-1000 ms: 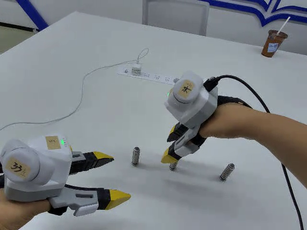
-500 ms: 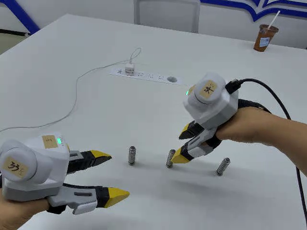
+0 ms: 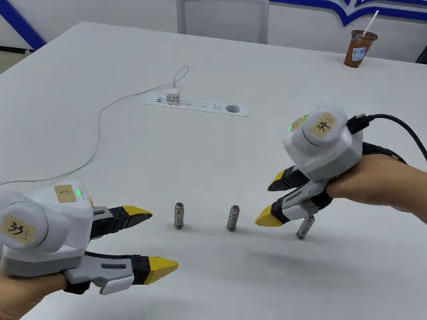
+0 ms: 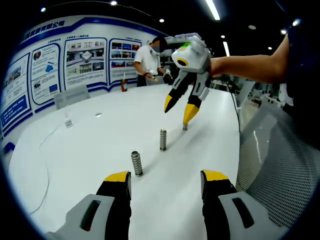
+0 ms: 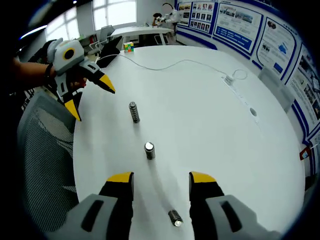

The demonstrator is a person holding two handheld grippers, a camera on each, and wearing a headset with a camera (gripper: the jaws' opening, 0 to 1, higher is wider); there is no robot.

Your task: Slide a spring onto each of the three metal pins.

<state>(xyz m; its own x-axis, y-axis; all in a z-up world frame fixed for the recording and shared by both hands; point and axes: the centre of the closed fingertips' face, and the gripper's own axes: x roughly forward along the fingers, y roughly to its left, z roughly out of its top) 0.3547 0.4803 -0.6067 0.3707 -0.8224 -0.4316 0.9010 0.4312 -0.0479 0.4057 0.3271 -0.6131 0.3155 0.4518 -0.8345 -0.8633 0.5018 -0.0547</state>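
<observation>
Three springs (image 3: 232, 218) stand in a row on the tabletop (image 3: 133, 147). The left gripper (image 3: 157, 240), near left, and the right gripper (image 3: 267, 203), over the rightmost spring, both have jaws spread wide, holding nothing.

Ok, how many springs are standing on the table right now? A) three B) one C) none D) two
A: the head view shows a left spring, a middle spring and a right spring standing in a row on the table.
</observation>
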